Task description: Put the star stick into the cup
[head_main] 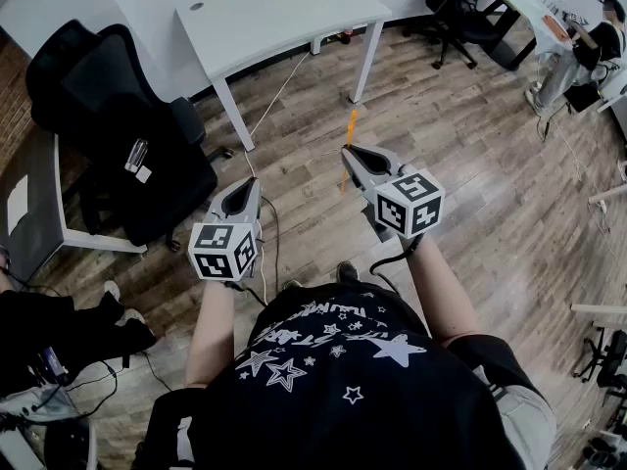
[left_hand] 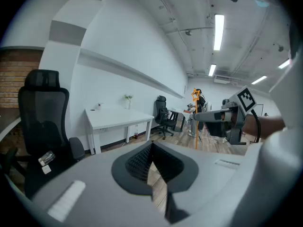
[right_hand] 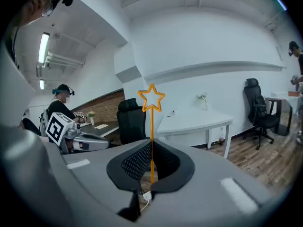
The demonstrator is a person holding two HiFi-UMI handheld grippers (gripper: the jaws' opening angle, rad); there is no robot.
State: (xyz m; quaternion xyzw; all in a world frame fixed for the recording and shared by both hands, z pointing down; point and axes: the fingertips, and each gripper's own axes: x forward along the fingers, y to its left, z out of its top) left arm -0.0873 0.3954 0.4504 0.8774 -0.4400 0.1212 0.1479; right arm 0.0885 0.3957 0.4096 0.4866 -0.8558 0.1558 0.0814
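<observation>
Two grippers are held out side by side in front of the person, tips pointing away from the body, above a wood floor (head_main: 470, 164). Well off to the left of the left gripper (head_main: 242, 192) stands a black office chair (head_main: 108, 135). The left gripper's jaws are pressed together with nothing between them, and only a sliver of floor shows below where the dark pads meet. Ahead of its tips, and well apart from both grippers, stands a white table (head_main: 274, 18). Beside the left gripper on its right, and a little further forward, is the right gripper (head_main: 351, 153), with its marker cube turned up toward the head view. Its jaws are closed on the star stick (right_hand: 151, 126), pinching the thin orange shaft between the pads. The stick stands upright along the line where the jaws meet. Its open star outline rises well above the tips, and a short length of shaft runs on below the pinch. In the left gripper view, the right gripper lies level to the right and the stick crosses its tip vertically. In the right gripper view, the left gripper lies level to the left, apart from the stick.
</observation>
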